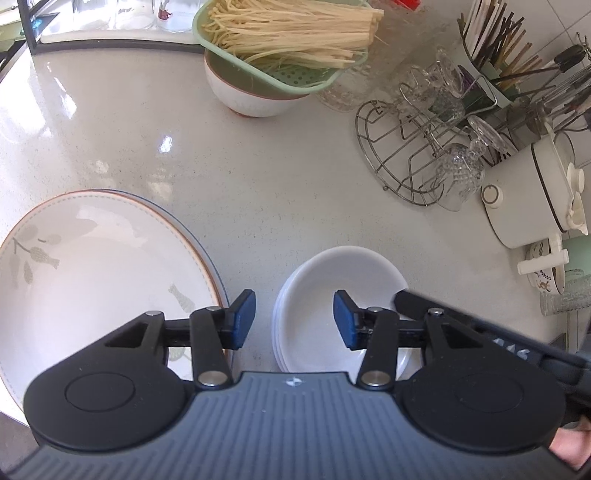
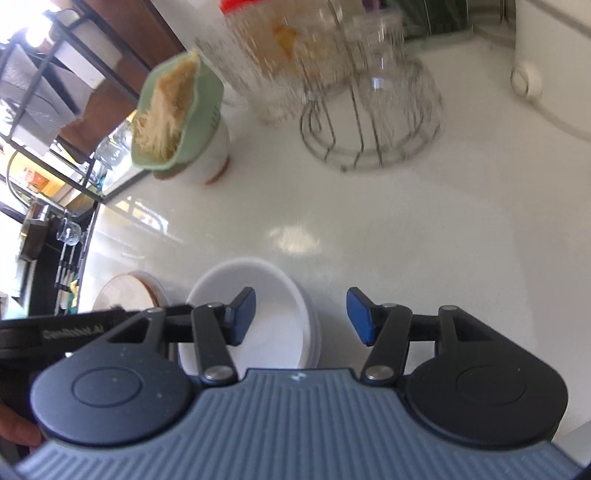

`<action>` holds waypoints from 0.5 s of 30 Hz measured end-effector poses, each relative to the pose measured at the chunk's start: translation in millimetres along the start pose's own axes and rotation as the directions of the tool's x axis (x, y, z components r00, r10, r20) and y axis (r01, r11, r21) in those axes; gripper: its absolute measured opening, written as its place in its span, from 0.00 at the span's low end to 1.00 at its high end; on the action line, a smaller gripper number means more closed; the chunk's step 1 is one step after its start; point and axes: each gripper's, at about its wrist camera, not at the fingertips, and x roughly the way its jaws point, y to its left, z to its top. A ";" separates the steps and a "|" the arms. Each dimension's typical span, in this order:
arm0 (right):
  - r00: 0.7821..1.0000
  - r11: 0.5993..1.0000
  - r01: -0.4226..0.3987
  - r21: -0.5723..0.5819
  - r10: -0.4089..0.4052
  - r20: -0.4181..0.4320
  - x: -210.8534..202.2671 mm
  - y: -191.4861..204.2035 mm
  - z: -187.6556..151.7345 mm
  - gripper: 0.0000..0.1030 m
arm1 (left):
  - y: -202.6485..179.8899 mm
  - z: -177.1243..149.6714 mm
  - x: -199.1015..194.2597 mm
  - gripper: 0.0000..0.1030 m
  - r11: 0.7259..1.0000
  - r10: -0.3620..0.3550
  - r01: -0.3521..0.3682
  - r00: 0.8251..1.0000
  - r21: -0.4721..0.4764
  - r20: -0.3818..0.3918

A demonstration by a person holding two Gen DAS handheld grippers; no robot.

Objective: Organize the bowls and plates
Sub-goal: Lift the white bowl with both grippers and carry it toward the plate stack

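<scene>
Left tool [image 1: 294, 318] open, straddling white bowl stack [image 1: 332, 291] rim.

Blurred far end, cropped plate

I see the wire rack [image 2: 373, 125] smeared on my right camera; the big plate [image 1: 92, 277] runs off my left.

A green colander [image 1: 280, 51] of pale noodles [image 1: 295, 33] sat at twelve o'clock on the countertop [image 1: 147, 147]. A wire rack [image 1: 410, 147] holding upturned glasses [image 1: 458, 173] stood at two o'clock. A white pot [image 1: 532, 195] and a utensil holder [image 1: 491, 55] stood beyond it.
</scene>
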 end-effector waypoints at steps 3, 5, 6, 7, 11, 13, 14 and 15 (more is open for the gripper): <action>0.999 1.000 -0.001 0.024 0.002 -0.037 11.0 -2.0 -1.1 0.56 | 0.6 -1.0 -0.1 0.51 1.000 0.002 -0.002 1.000 0.001 -0.001; 0.998 0.999 -0.015 0.044 0.018 -0.058 16.5 -2.3 -4.0 0.54 | 2.6 -2.1 -0.3 0.51 1.000 0.001 -0.001 1.000 -0.005 -0.005; 0.998 0.999 -0.023 0.043 0.026 -0.059 19.2 -1.4 -4.6 0.46 | 3.8 -2.6 -0.5 0.51 1.000 0.002 -0.002 1.000 -0.008 -0.007; 0.998 0.999 -0.029 0.032 0.031 -0.057 21.2 -0.9 -6.1 0.37 | 5.0 -3.2 -0.6 0.51 1.000 0.001 -0.001 1.000 -0.007 -0.009; 0.996 1.000 -0.002 0.024 0.004 -0.092 33.6 1.8 -10.4 0.25 | 3.4 -5.8 -0.2 0.51 1.000 0.000 0.000 1.000 0.016 -0.016; 0.994 0.999 0.001 0.039 0.003 -0.106 37.3 -0.3 -11.8 0.20 | 2.3 -6.4 0.6 0.51 1.000 0.001 0.000 1.000 0.023 -0.023; 0.994 0.999 0.002 0.047 0.003 -0.111 39.2 -2.3 -12.2 0.20 | 2.3 -6.7 1.0 0.51 1.000 0.003 -0.002 1.000 0.023 -0.026; 0.994 0.998 -0.003 0.058 0.010 -0.113 40.5 -4.5 -12.7 0.20 | 2.6 -7.2 1.7 0.51 1.000 0.007 -0.006 1.000 0.021 -0.031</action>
